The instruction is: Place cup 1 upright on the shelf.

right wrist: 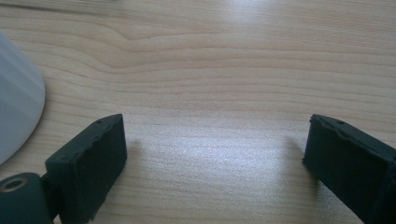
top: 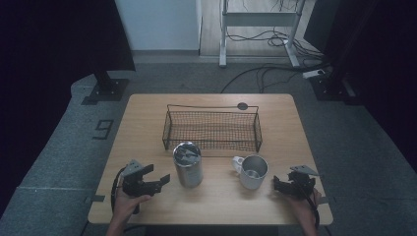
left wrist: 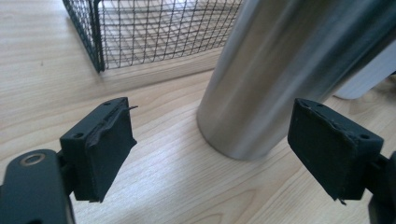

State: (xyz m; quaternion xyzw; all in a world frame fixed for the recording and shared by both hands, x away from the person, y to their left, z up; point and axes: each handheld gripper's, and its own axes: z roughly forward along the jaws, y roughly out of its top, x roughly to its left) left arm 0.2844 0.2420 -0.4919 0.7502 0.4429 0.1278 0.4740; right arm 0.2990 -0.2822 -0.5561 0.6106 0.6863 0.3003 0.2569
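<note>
My left gripper (left wrist: pixel 212 154) is spread wide, steel tumbler (left wrist: pixel 285 70) just ahead. I should square up so both pads straddle it. Right gripper (right wrist: pixel 215 154) spread, empty.

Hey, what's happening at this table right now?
A person sits at a wooden table with a two-jaw gripper in each hand. The left gripper is open and points at an upright steel tumbler, not yet touching it. The right gripper is also open, empty, resting near a white mug. Behind both stands a black wire basket, with nothing visible in it. Nothing is gripped at this moment.
</note>
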